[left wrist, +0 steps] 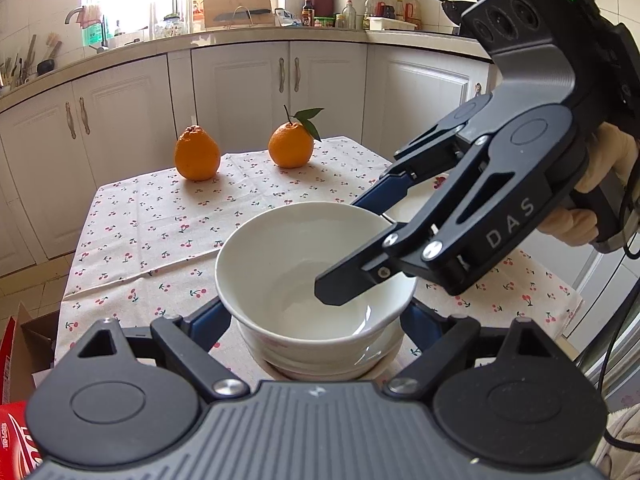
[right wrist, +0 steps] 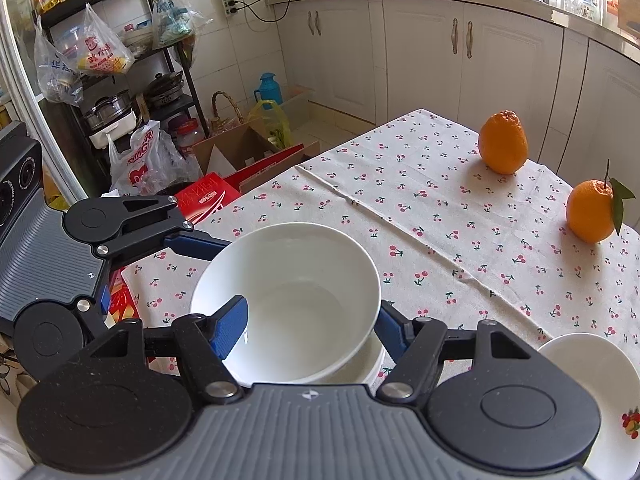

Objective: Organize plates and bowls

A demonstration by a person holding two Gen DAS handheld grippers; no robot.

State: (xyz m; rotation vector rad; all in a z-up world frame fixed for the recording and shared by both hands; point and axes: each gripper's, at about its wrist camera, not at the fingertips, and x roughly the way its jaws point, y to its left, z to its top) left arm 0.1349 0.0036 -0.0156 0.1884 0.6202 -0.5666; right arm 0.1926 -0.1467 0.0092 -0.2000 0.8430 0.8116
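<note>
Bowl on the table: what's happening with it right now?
A person holds a gripper in each hand. The right gripper grips the white bowl by its rim, one finger inside, one outside. The bowl sits nested on other dishes on the cherry-print tablecloth. The left gripper straddles the stack's base; contact is unclear. Two oranges sit at the far end.

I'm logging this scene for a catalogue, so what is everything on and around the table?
Bowl: one on top, white, near table edge, stacked on more white dishes.
Plate: one, white with fruit print, right of the stack.
Oranges: two, orange, far side of table; one has a leaf.
Tablecloth: one, cream with cherries, covering the table.
Boxes: red and brown, on the floor.
Left gripper: black and blue, fingers either side of the stack.
Right gripper: black and blue, one finger inside the bowl, one outside.
</note>
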